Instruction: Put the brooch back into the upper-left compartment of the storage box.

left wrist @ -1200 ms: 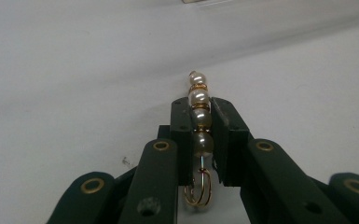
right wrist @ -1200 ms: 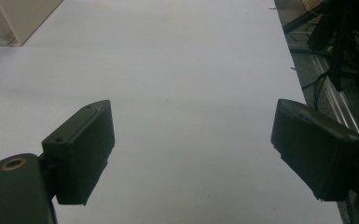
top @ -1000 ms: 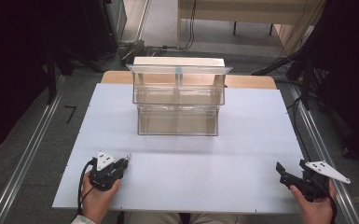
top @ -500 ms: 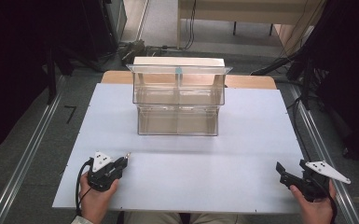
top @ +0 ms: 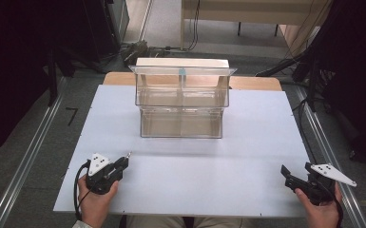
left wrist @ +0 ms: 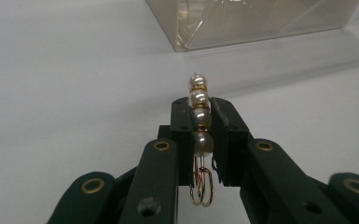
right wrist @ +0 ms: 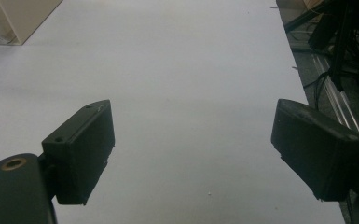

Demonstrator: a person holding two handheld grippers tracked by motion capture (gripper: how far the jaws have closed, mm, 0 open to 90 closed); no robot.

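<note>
Your left gripper (left wrist: 200, 133) is clenched on a pearl pin (left wrist: 200, 122) of 4 beads, the clear box (top: 181, 102) ahead of it on the white surface (top: 247, 156); your right gripper (right wrist: 191, 154) is released with nothing between its jaws.

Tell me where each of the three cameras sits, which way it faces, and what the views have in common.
High view: above the person's side, looking forward and down on the white table and clear box; both hands with the left gripper and right gripper show.
Left gripper view: rides the left gripper, looking toward the box corner; jaws shut on a pearl pin.
Right gripper view: rides the right gripper, looking across bare table; jaws wide apart.
Shared: table and box.
</note>
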